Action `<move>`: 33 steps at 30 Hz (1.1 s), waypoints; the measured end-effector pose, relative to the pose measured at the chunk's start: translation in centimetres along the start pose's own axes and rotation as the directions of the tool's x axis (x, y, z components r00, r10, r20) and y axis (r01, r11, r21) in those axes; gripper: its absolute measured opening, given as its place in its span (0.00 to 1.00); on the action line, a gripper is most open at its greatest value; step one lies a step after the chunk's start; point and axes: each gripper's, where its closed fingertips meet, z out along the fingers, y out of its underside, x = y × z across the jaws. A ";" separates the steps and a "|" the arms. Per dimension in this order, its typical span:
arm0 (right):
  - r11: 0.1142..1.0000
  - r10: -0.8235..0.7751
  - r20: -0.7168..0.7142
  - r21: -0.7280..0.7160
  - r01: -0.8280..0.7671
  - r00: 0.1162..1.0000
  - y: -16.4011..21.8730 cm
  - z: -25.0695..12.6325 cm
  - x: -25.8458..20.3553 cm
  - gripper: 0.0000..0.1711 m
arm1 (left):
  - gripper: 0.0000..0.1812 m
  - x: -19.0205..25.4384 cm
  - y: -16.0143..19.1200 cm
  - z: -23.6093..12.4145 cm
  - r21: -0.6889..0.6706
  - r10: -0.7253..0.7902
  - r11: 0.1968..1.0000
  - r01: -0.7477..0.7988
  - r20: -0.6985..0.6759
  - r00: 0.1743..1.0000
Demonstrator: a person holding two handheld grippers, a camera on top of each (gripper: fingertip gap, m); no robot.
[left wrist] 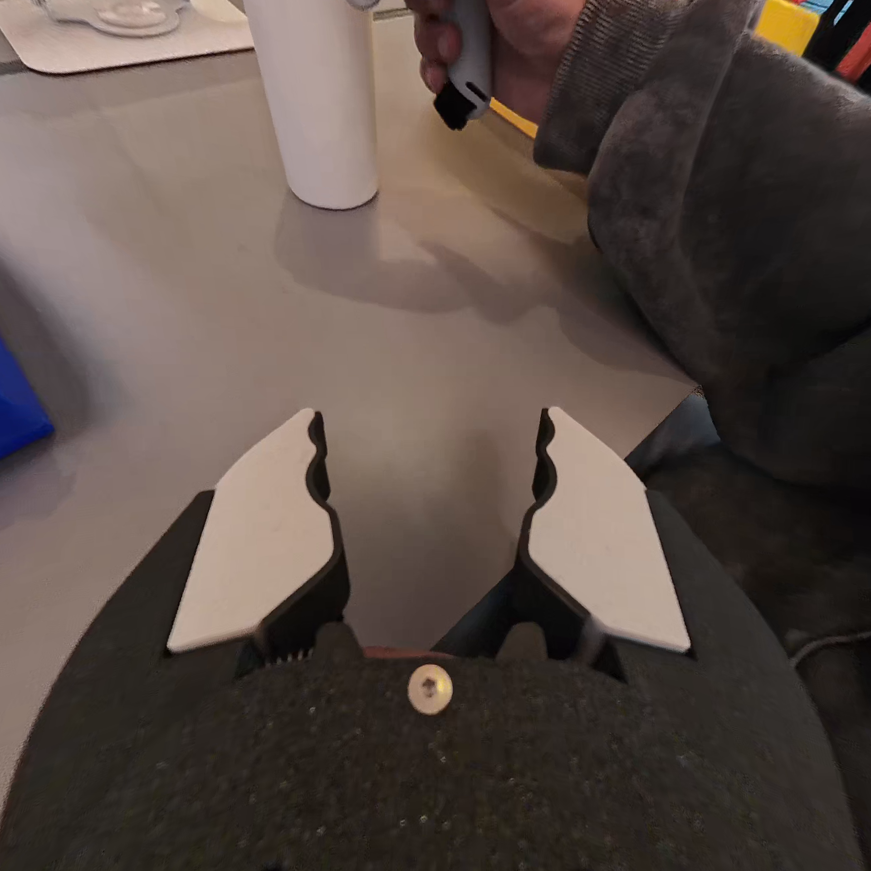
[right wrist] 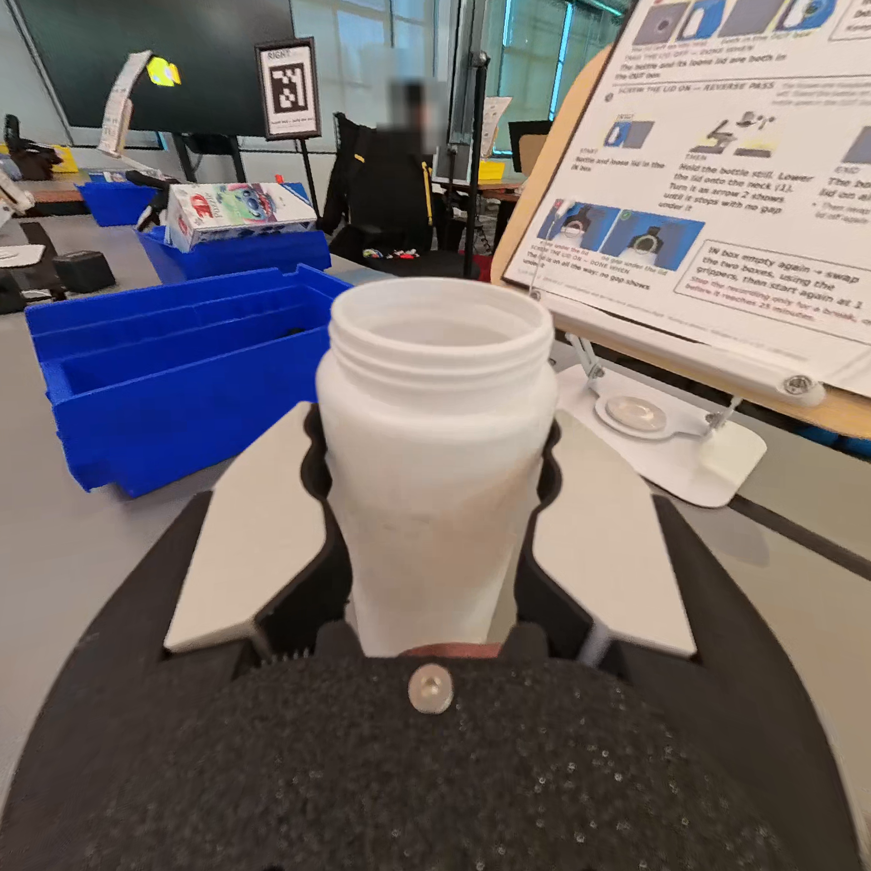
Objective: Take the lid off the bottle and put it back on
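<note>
Right gripper (right wrist: 431, 476) clamps one white bottle (right wrist: 436, 452) at its body, both fingers touching its sides; bottle upright, threaded neck bare, no lid on it. Left gripper (left wrist: 430, 464) is spread wide, holds nothing, above the grey desk (left wrist: 188, 306), well apart from the bottle standing ahead. Three blue bins: nearest bin (right wrist: 179, 377) left of the bottle, contents unclear; second bin (right wrist: 235, 254) behind holds a puzzle box (right wrist: 235, 212); third bin (right wrist: 113, 200) farther back. Instruction board (right wrist: 707, 188) on stand at right.
</note>
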 end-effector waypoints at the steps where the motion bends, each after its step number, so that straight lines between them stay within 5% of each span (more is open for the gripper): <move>1: 1.000 -0.001 0.018 0.003 0.001 1.000 0.0 0.2 -0.1 0.51 | 0.47 0.0 0.1 0.2 -0.006 -0.002 1.000 0.002 -0.003 1.000; 15: 1.000 -0.005 0.055 -0.002 0.005 0.999 0.2 -0.9 -1.2 0.51 | 0.47 -2.0 0.4 1.8 -0.038 -0.043 0.998 0.043 0.011 0.999; 22: 0.999 -0.006 0.050 0.039 0.004 0.999 0.1 -1.0 -1.4 0.51 | 0.45 -3.8 -4.1 -0.8 0.114 -0.140 0.984 0.135 0.039 0.989; 28: 0.999 -0.006 0.052 0.041 0.003 0.999 0.1 -1.1 -1.4 0.51 | 0.46 -15.6 -11.1 -4.9 0.046 -0.202 0.979 0.198 0.325 0.924; 33: 0.999 -0.007 0.061 0.043 0.004 0.998 0.1 -1.0 -1.5 0.51 | 0.48 -26.4 -11.1 -2.4 -0.205 -0.273 0.884 0.420 0.503 0.820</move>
